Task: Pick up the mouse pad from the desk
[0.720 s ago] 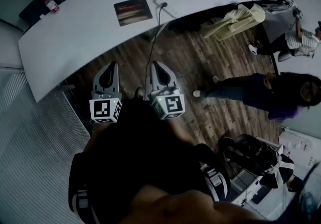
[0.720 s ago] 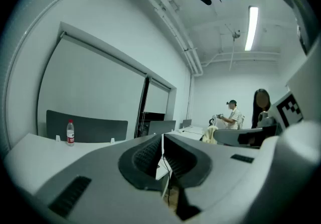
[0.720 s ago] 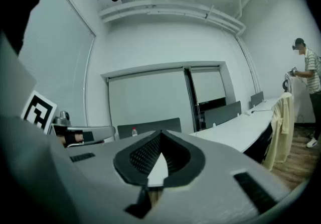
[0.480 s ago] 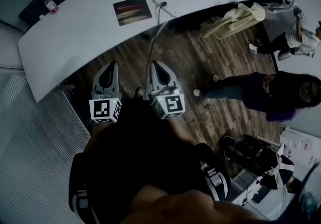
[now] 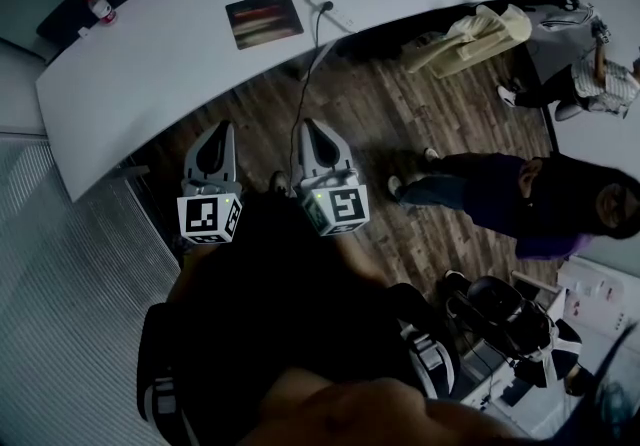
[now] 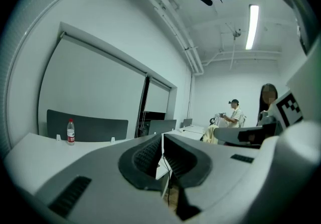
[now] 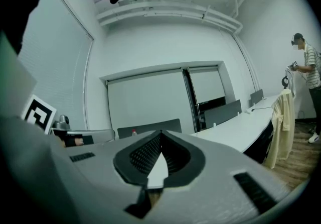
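A dark mouse pad (image 5: pixel 264 19) with a reddish streak lies flat on the long white desk (image 5: pixel 150 64) in the head view, well beyond both grippers. My left gripper (image 5: pixel 219 126) is held level over the wooden floor, short of the desk's near edge, its jaws shut on nothing. Beside it on the right, my right gripper (image 5: pixel 318 126) is also shut and empty. In the left gripper view the left gripper (image 6: pixel 162 136) shows closed tips above the desk top. The right gripper (image 7: pixel 160 132) has its tips together. The pad is hidden in both gripper views.
A water bottle (image 5: pixel 98 5) stands at the desk's far left end. A black cable (image 5: pixel 308 74) hangs off the desk edge to the floor between the grippers. A chair with a pale jacket (image 5: pixel 470 39) stands to the right, and two people (image 5: pixel 530 196) are further right.
Both grippers have stayed where they were. The person in the dark top at the right has shifted slightly downward in the head view.
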Demonstrator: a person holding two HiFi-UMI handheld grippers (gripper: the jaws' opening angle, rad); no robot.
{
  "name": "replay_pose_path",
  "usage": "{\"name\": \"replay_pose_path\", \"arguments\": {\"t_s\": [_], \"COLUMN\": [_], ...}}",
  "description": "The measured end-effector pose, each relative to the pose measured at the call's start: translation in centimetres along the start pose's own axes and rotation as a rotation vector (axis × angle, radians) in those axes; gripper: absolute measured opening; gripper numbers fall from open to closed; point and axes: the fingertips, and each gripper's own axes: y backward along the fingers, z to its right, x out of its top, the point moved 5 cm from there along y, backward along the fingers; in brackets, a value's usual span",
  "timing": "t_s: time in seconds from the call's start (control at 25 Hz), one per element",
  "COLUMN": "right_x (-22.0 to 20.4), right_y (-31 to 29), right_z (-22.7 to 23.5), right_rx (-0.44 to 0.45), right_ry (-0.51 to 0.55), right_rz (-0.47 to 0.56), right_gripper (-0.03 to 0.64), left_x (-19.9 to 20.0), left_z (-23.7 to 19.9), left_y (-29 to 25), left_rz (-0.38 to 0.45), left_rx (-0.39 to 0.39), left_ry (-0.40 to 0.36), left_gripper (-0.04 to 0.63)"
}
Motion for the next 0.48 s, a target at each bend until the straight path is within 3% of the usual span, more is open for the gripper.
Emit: {"name": "replay_pose_path", "arguments": {"t_s": [0.48], "right_x": [-0.1], "right_y": [0.0], "right_z": [2.9], "right_rx": [0.031], "right_ry": [0.009], "right_rz": [-0.005], "right_gripper": [0.000], "left_x": [-0.6], "left_z": [2.1], "left_y": [-1.7], "left_rz": [-0.006], "left_rx": [0.038], "left_ry": [-0.007], "left_gripper": [0.011]}}
